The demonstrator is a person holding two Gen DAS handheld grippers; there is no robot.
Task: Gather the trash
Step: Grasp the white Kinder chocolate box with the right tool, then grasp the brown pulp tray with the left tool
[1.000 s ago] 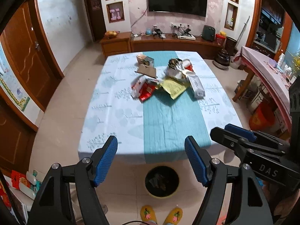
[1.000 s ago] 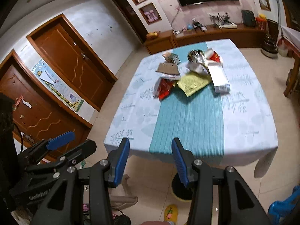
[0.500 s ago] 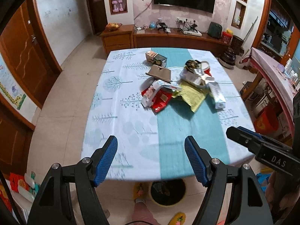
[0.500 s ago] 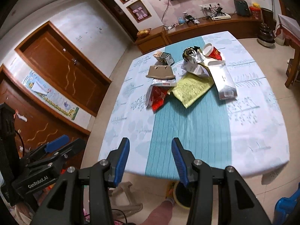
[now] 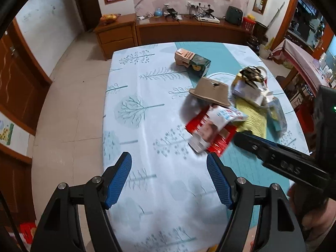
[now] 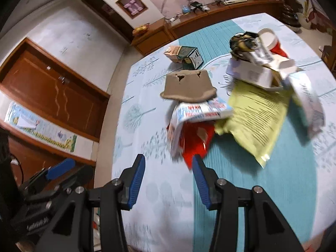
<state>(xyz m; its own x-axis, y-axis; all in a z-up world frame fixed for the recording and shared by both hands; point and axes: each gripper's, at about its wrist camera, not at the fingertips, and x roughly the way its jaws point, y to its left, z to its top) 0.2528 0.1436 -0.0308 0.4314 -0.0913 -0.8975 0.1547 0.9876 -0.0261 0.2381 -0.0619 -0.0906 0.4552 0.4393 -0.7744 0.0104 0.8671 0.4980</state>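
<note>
Both claws hang released and empty above the tabletop (image 5: pixel 134 88). The left claw (image 5: pixel 169 180) has bare patterned cloth beneath and to its left, out to the tabletop's left edge. The right claw (image 6: pixel 167 181) sits just short of the red wrapper (image 6: pixel 196 141), the near end of the trash pile (image 6: pixel 241 96). Beyond lie a brown cardboard piece (image 6: pixel 189 88), a yellow-green bag (image 6: pixel 256 121) and, apart at the far end, a small carton (image 5: pixel 192 61).

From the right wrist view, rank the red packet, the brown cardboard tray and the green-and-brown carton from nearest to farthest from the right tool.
1. Red packet, just beyond the right tool.
2. Brown cardboard tray, mid-table behind it.
3. Green-and-brown carton, toward the far edge.
</note>
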